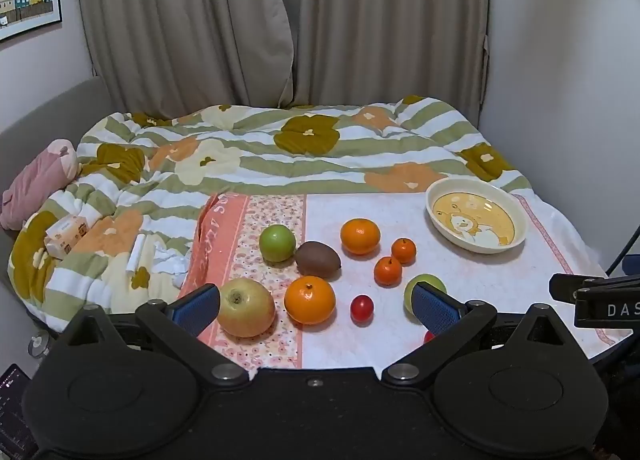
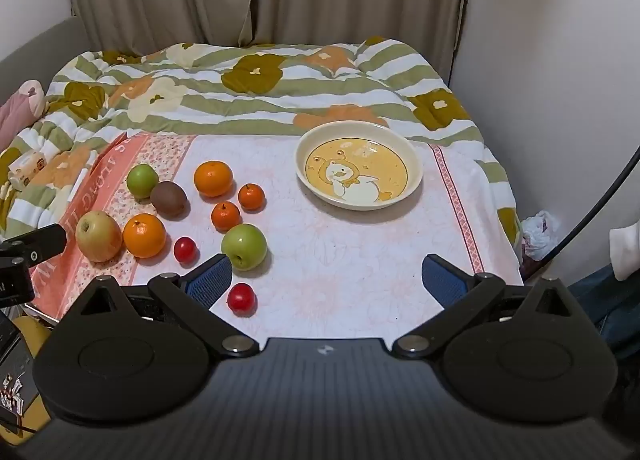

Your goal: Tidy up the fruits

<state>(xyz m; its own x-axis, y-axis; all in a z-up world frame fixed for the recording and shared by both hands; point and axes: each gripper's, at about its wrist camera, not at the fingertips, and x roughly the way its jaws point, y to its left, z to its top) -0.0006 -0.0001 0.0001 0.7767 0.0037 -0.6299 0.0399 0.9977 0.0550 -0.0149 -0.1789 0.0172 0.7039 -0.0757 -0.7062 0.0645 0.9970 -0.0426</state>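
red cherry tomato (image 2: 241, 297) nearest, loose on cloth; duck-print bowl (image 2: 416, 176) fruitless

The left gripper (image 1: 316, 304) tips downward, and its two blue pads (image 1: 198, 306) are spread wide apart. Nothing is between them. The right gripper (image 2: 326, 282) tips downward too. Its blue pads (image 2: 210, 280) also stand wide apart and hold nothing. The two grippers sit side by side, and each one peeks into the edge of the other's view.
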